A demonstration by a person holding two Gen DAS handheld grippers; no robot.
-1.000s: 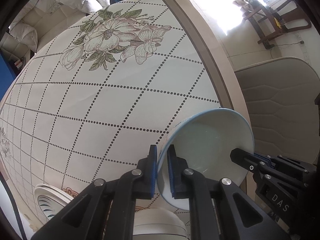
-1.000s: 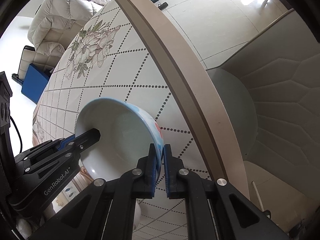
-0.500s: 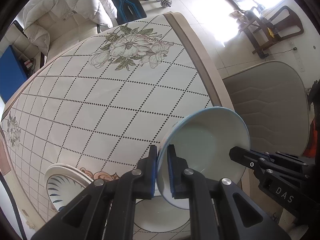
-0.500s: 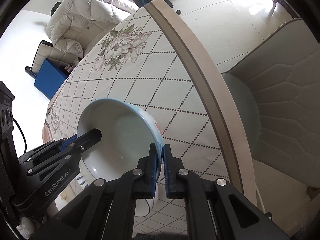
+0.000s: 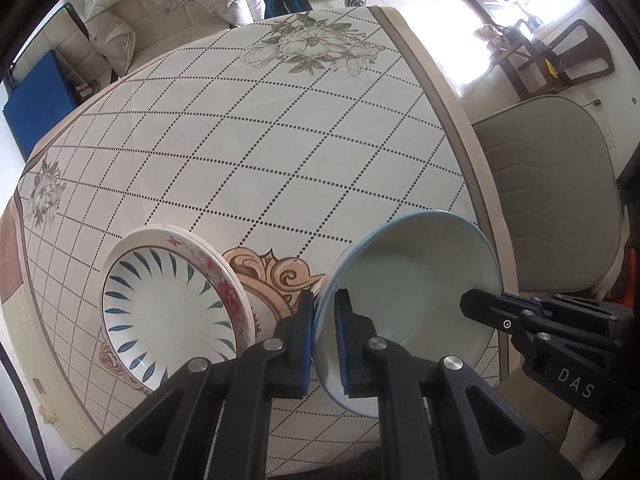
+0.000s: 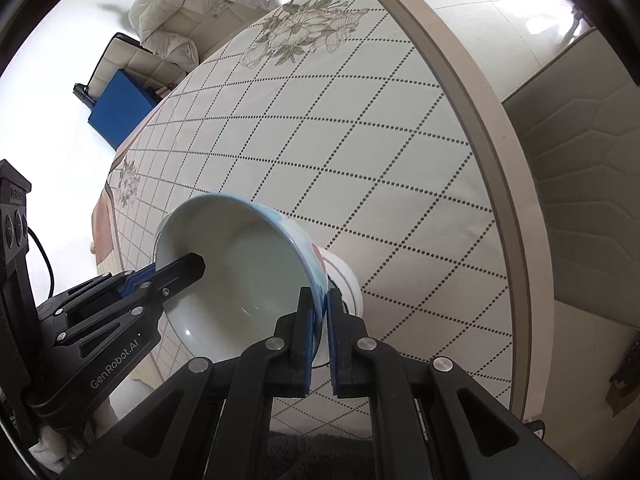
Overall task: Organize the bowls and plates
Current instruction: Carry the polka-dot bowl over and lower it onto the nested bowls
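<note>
A pale blue-rimmed bowl [image 5: 412, 292] is held up over the table by both grippers. My left gripper [image 5: 323, 340] is shut on its left rim, and my right gripper [image 6: 319, 336] is shut on its opposite rim. The bowl [image 6: 240, 264] is tilted, its red-patterned outside toward the table. The right gripper's fingers [image 5: 492, 312] show at the bowl's far rim in the left wrist view. A stack of plates [image 5: 168, 308], the top one white with blue leaf marks and a pink-flowered rim, sits on the table left of the bowl. A white dish [image 6: 346, 280] lies under the bowl.
The round table [image 5: 448, 120] has a diamond-dotted, flowered cloth and a tan rim. A grey padded chair [image 5: 552, 192] stands close at its right edge. A white sofa [image 5: 160, 8] and a blue box [image 5: 36, 100] are beyond the far side.
Both grippers have risen and drawn back with the bowl. More of the table shows, and the plate stack has come fully into the left view.
</note>
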